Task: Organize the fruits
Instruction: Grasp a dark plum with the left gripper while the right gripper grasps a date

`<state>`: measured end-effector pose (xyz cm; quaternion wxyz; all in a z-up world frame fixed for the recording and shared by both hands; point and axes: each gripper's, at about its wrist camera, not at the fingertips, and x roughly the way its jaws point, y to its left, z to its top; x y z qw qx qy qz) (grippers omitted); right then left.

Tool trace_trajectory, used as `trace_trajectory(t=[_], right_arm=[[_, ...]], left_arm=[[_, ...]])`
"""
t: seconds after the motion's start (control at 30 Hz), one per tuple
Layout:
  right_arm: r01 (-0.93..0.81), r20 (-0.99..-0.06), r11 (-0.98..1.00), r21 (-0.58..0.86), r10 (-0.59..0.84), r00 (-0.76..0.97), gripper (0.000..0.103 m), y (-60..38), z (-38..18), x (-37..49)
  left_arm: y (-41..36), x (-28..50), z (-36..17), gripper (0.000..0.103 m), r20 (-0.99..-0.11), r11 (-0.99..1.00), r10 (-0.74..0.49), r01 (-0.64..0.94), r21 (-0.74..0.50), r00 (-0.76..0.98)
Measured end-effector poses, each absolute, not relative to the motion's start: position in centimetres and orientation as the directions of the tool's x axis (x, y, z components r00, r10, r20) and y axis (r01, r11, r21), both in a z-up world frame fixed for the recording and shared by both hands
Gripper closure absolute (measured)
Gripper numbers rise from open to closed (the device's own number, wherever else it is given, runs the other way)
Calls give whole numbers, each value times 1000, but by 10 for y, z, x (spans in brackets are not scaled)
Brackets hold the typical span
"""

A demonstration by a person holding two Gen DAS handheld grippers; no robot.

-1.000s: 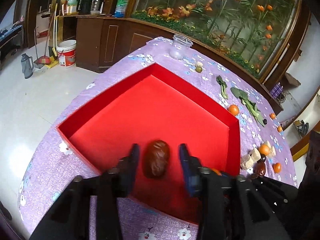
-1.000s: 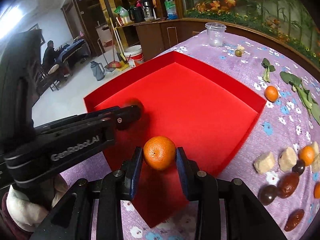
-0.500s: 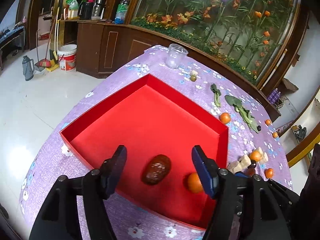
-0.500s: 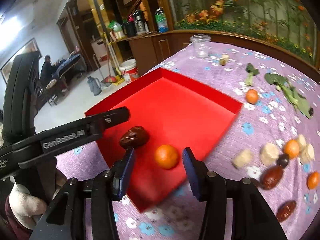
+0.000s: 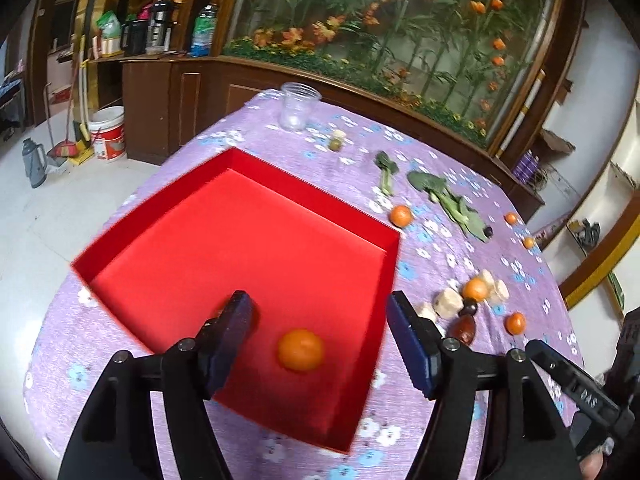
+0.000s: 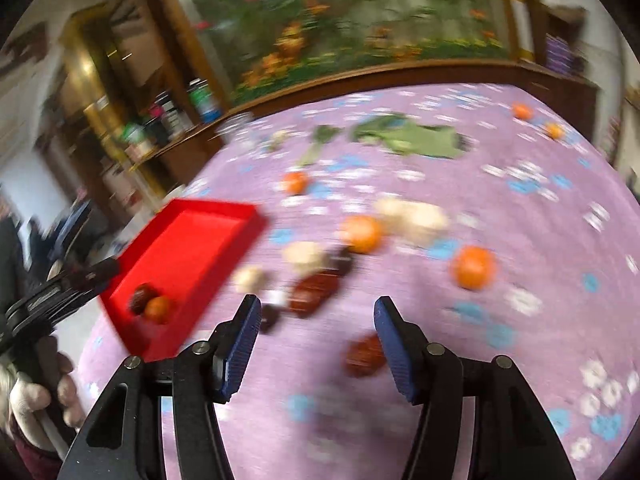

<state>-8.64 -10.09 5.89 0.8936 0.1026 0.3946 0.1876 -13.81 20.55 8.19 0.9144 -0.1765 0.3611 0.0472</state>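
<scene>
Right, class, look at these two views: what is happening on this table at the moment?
A person with a gripper in each hand is sorting fruit into a red box. An orange and a dark date already lie inside. Both the left gripper and the right gripper are open and empty; the right one faces the fruit left on the purple cloth.

Your right wrist view is motion-smeared: the pale lumps (image 6: 412, 214) and dark fruits (image 6: 316, 288) at its centre can't be told apart by kind. In your left wrist view, the left finger (image 5: 232, 328) hides most of the brown fruit at seven o'clock.
</scene>
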Motion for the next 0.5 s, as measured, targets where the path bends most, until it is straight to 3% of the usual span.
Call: trace_trajectory(t=[0.5], right_arm=[[-284,-703,893,348,449,552,40,-108,29,-86]], left_arm=[[99,-118,57,35,-717,975,-212,96,-200,663]])
